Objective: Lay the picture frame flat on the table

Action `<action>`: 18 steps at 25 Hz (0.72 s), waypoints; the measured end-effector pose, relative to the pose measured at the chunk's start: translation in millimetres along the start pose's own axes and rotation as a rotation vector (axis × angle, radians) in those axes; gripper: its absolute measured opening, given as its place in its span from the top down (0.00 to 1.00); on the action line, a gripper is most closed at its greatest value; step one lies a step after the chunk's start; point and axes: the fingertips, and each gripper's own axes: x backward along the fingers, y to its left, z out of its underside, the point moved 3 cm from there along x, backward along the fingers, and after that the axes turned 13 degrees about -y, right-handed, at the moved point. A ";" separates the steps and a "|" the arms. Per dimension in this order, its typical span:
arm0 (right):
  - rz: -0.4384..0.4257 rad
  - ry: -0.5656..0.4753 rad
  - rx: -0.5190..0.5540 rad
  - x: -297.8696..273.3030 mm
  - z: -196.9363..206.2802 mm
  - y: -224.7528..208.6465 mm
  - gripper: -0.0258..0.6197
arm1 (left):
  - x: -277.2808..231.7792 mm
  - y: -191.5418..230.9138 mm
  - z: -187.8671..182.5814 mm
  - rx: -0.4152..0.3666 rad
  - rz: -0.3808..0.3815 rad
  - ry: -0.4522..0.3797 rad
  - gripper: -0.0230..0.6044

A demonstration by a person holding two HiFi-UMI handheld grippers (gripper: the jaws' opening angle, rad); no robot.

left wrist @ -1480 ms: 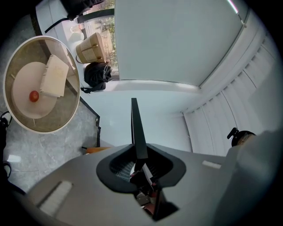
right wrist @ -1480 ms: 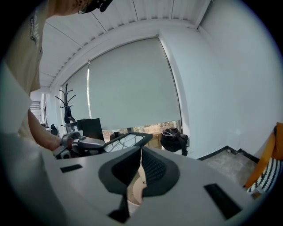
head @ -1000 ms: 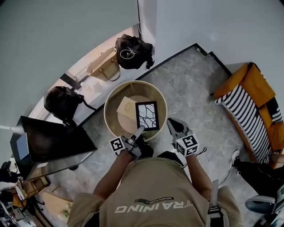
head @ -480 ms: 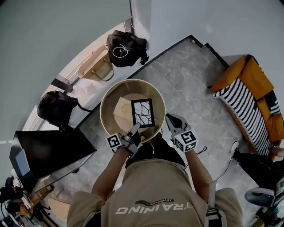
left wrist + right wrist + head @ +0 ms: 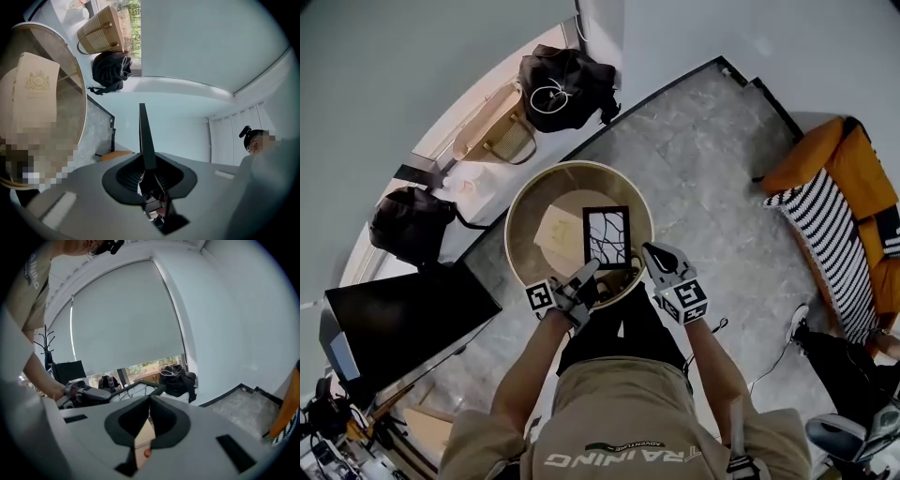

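The black picture frame (image 5: 607, 234) with a white crackle-pattern picture stands tilted over the round wooden table (image 5: 517, 202), beside a cream box (image 5: 555, 230). My left gripper (image 5: 589, 274) is shut on the frame's lower left edge. In the left gripper view the frame (image 5: 144, 136) rises edge-on from between the jaws, with the left gripper (image 5: 149, 171) clamped on it. My right gripper (image 5: 649, 251) hovers at the frame's lower right corner, jaws together with nothing between them. The right gripper view shows the frame (image 5: 140, 386) just past the right gripper (image 5: 150, 401); whether it touches the frame is unclear.
Two black bags (image 5: 564, 80) (image 5: 412, 220) and a woven bag (image 5: 502, 141) sit on the window ledge beyond the table. A dark screen (image 5: 403, 309) stands at the left. An orange sofa with a striped cushion (image 5: 839, 202) is at the right on the marble floor.
My right gripper has drawn closer to the frame's lower right corner. The left gripper keeps its hold on the frame. The head camera has shifted slightly.
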 end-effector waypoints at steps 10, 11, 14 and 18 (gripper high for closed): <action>0.011 0.058 -0.006 -66.3 95.5 -78.4 0.95 | -55.8 108.4 -19.0 0.007 -0.035 0.023 0.85; 0.013 0.059 -0.008 -73.9 104.4 -84.6 0.95 | -58.8 120.4 -22.4 0.008 -0.049 0.023 0.85; 0.006 0.063 -0.012 -93.6 132.4 -98.4 0.95 | -64.2 155.0 -31.1 0.013 -0.081 0.007 0.85; -0.011 0.077 -0.013 -115.7 166.1 -111.9 0.95 | -71.1 192.4 -49.2 0.016 -0.108 -0.029 0.85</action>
